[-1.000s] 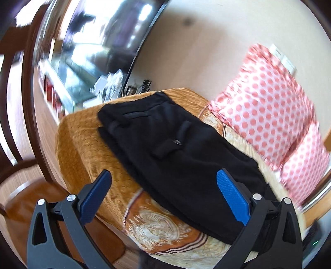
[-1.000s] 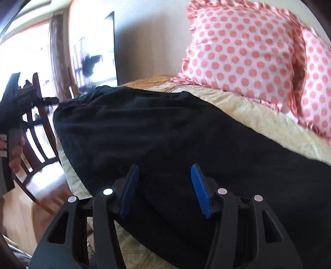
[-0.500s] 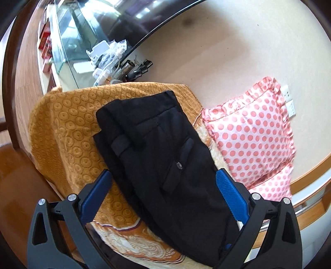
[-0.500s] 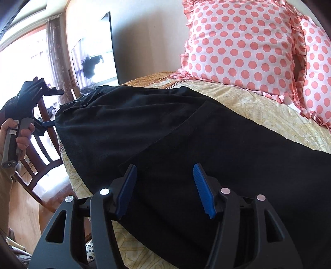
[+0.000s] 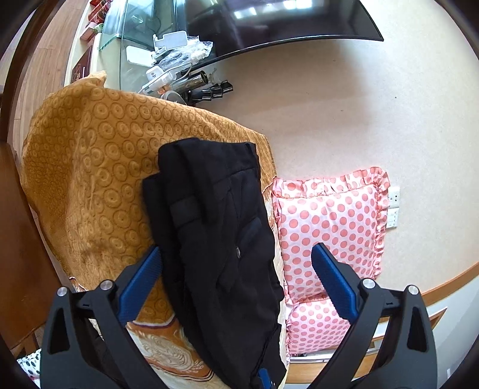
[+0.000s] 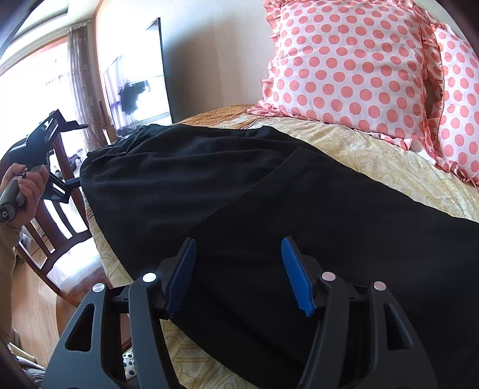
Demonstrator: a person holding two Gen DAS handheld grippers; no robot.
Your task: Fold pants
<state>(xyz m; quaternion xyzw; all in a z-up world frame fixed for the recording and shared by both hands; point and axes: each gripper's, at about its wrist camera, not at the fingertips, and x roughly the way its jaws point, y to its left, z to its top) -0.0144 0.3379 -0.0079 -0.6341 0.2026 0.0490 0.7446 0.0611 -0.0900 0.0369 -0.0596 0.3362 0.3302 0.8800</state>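
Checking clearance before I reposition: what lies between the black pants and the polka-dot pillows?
In the right wrist view, only a bare strip of the yellow patterned bedspread separates the black pants from the polka-dot pillows.

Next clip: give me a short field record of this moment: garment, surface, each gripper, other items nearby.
garment: black pants, laid lengthwise, one fold edge visible
surface: yellow patterned bedspread
left gripper: jaws open, nothing held, above the pants' waist end
right gripper: jaws open and just been widening, over the pants, nothing gripped
nearby: polka-dot pillows, wooden chair, television
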